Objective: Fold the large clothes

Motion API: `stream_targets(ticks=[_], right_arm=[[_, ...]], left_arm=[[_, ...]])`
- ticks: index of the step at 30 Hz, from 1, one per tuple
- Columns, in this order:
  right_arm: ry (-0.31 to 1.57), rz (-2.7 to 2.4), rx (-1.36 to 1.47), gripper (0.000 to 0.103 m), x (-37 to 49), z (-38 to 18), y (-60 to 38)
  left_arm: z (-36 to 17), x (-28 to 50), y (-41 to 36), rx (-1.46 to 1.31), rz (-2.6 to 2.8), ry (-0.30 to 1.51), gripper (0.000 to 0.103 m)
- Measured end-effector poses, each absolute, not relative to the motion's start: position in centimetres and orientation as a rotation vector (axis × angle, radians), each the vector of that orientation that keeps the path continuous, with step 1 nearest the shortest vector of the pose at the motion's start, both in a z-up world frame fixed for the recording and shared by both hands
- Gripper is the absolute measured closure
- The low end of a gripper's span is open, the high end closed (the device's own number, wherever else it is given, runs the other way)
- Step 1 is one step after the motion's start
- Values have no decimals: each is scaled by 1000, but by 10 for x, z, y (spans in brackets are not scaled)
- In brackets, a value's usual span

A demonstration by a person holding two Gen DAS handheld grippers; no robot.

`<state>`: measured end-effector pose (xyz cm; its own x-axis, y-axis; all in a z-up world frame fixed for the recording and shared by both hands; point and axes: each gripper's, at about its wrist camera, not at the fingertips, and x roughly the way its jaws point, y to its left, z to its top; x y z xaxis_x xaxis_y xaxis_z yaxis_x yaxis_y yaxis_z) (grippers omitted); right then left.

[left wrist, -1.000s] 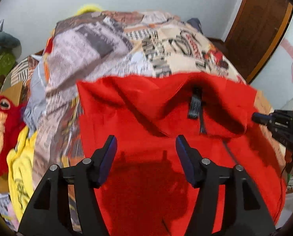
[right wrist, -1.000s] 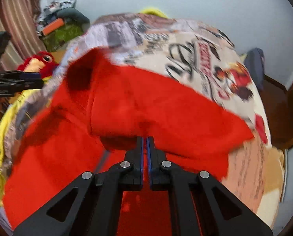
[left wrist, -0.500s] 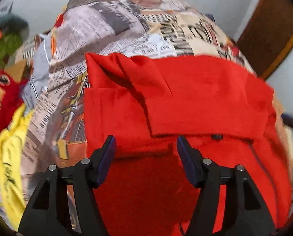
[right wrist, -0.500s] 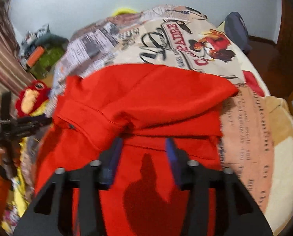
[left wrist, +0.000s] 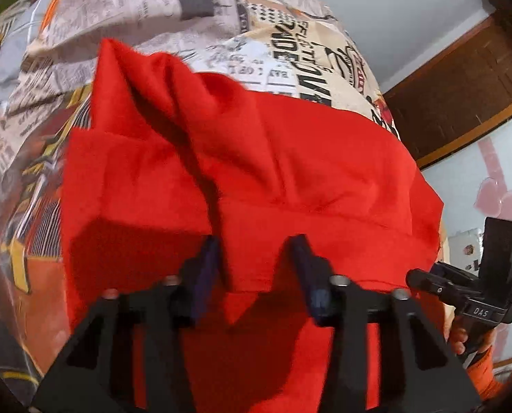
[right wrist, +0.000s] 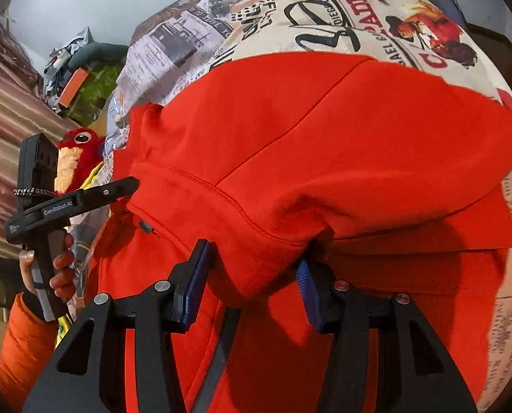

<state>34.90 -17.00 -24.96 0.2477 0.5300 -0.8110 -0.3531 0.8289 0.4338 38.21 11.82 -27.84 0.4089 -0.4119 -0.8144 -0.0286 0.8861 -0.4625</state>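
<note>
A large red garment [left wrist: 256,158] lies on the bed with its upper part folded down over the lower part; it also fills the right wrist view [right wrist: 324,144]. My left gripper [left wrist: 256,261] is open, its fingers straddling the lower edge of the folded flap without pinching it. My right gripper [right wrist: 252,268] is open too, with a hanging corner of the red flap between its fingers. The right gripper's body shows at the right edge of the left wrist view [left wrist: 476,296], and the left gripper shows at the left of the right wrist view [right wrist: 60,206].
The bed has a newspaper-print cover [left wrist: 187,3], also in the right wrist view [right wrist: 290,10]. A red plush bird [right wrist: 77,151] and a clutter pile [right wrist: 80,79] lie at the left. A brown wooden door [left wrist: 462,79] stands at the right.
The right gripper opened and let go of the red flap, which now lies folded down. Both grippers moved in closer to the flap's lower edge.
</note>
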Motion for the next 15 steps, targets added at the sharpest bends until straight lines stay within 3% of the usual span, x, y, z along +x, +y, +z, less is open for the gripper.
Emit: stream_targets(ticks=[3, 6, 15], right_arm=[[1143, 583, 167, 81, 347, -245, -170], [1110, 581, 168, 94, 344, -236, -175], [961, 561, 144, 97, 335, -177, -190]], left_arm=[[-262, 378, 100, -304, -226, 1088, 93], [-240, 367, 92, -236, -221, 1045, 95], [-171, 327, 69, -255, -313, 964, 96]])
